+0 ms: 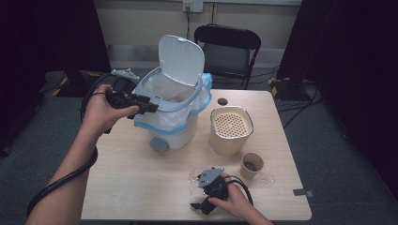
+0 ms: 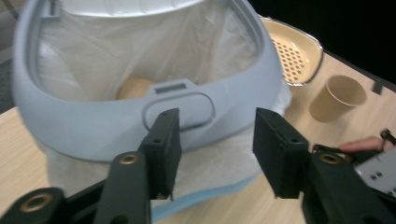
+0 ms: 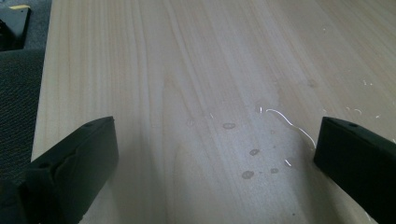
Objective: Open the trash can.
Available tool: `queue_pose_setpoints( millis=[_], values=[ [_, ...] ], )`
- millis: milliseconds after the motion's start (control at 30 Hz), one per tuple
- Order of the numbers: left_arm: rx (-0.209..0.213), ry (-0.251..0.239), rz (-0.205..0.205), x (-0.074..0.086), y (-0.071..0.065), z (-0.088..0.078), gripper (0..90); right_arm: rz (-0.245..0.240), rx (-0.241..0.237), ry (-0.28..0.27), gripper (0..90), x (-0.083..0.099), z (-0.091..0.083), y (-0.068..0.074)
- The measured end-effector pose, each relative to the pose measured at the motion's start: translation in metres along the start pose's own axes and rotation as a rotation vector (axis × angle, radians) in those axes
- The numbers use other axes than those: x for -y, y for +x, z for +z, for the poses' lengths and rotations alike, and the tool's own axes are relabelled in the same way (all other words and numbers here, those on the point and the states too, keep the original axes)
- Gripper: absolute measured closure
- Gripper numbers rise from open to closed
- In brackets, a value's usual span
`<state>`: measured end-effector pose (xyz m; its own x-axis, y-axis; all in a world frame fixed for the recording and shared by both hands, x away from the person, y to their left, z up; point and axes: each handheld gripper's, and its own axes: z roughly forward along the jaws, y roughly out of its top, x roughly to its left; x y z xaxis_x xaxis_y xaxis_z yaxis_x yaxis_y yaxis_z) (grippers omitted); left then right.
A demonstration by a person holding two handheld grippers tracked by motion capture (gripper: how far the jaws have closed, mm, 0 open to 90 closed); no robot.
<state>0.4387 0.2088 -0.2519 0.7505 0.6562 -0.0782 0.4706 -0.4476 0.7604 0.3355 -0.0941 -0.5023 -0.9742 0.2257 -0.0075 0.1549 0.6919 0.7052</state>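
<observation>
Your left claw [image 1: 151, 104] sits left of centre in the high view, at the front rim of the bin [image 2: 140, 116]. Its jaws stand partly apart, clear of the rim and holding nothing. The bin stands in the upper middle of the table [image 1: 141, 187] with its lid [image 1: 180, 58] raised, so the bag [image 2: 140, 46] inside is reachable. Your right claw [image 1: 202, 205] rests low at bottom centre, jaws wide and empty, keeping clear of the work.
</observation>
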Motion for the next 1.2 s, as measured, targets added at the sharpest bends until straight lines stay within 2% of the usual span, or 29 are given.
queue_pose_setpoints(
  millis=[67,167,233,367,633,700,800,1033,1200],
  values=[
    [0.013,-0.005,0.004,0.004,-0.001,0.001,44.5,0.004,0.000,-0.001,0.0,0.000,0.000,0.000],
    [0.033,0.000,-0.021,0.010,-0.003,0.003,39.7,0.001,0.001,-0.003,0.0,0.000,0.000,0.000],
    [0.038,-0.016,-0.015,0.014,-0.003,0.004,37.7,0.000,0.001,-0.003,0.0,0.000,0.000,0.000],
    [0.065,-0.024,-0.035,0.022,-0.003,0.005,30.6,0.001,0.002,-0.003,0.0,0.000,0.000,0.000],
    [0.091,-0.010,-0.038,0.041,-0.009,0.008,19.6,0.003,0.007,-0.005,0.0,0.000,0.000,0.000],
    [0.099,-0.004,-0.019,0.050,-0.011,0.010,18.4,0.009,0.010,-0.004,0.0,0.000,0.000,0.001],
    [0.104,0.004,-0.026,0.060,-0.013,0.015,18.0,0.009,0.011,-0.004,0.0,0.000,0.000,0.001],
    [0.130,-0.008,-0.010,0.080,-0.018,0.025,17.9,0.011,0.012,-0.004,0.0,0.000,0.000,0.001],
    [0.143,0.010,-0.004,0.098,-0.026,0.041,17.8,0.020,0.017,-0.001,0.0,0.000,-0.001,0.002]
  ],
)
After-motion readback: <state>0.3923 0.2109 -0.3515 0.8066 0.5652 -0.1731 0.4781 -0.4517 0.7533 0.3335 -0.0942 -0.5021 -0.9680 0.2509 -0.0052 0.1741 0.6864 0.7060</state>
